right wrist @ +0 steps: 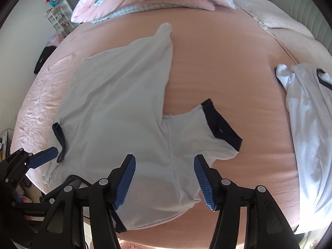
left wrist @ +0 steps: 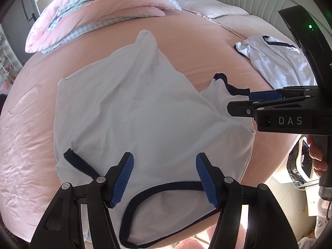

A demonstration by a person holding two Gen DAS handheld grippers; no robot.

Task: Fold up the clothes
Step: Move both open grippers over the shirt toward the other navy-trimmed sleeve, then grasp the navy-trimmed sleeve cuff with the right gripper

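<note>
left hand-held gripper [left wrist: 165, 178]: jaws apart, empty, over collar | right hand-held gripper [right wrist: 165, 179]: jaws apart, empty, over shoulder | white T-shirt [left wrist: 134, 112]: spread, rumpled, on pink bed [left wrist: 197, 47] | second white garment [right wrist: 307, 112]: beyond, right | folded quilt [left wrist: 99, 10]: far end
</note>
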